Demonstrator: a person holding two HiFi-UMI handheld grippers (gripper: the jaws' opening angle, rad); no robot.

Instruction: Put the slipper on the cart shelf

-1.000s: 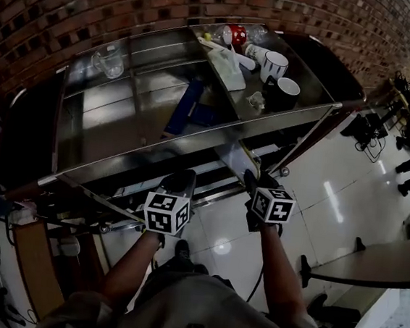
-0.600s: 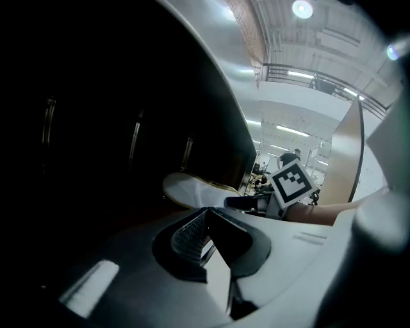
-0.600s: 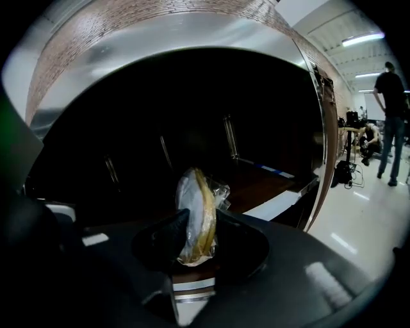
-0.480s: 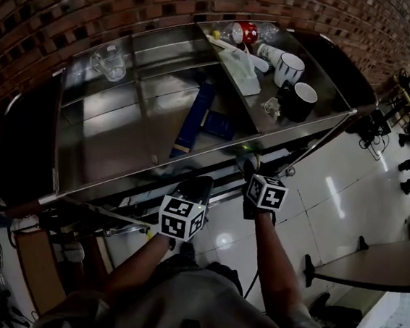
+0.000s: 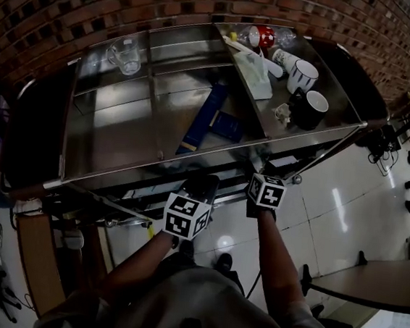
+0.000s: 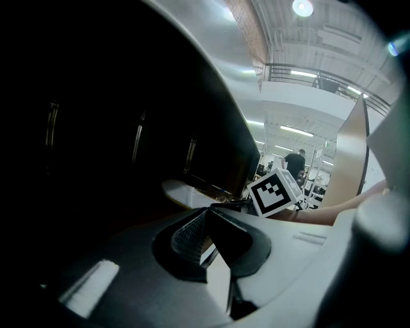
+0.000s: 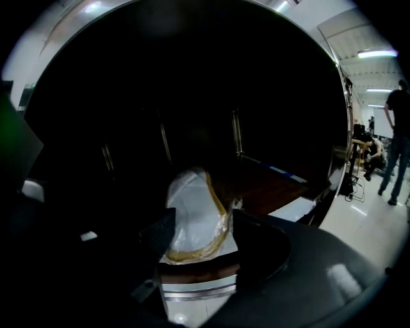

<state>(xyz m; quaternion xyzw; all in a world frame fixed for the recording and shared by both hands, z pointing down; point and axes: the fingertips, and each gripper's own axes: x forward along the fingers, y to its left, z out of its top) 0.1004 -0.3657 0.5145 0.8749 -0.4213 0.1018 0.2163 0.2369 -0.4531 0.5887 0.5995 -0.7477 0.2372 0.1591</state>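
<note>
Between just-opening jaws of right gripper, slipper rests on cart shelf

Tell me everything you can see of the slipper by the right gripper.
The slipper is white and flat with a tan rim, seemingly wrapped in clear plastic. It lies on the cart's dark shelf, near its edge, between the jaws of the right gripper, which have just been opening and stand apart.

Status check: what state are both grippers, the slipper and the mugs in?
left gripper: shut, empty.
right gripper: open, jaws just been opening, slipper between them.
slipper: plastic-wrapped, lying on the shelf.
glass mug: upright on the cart top.
black mug: upright.
</note>
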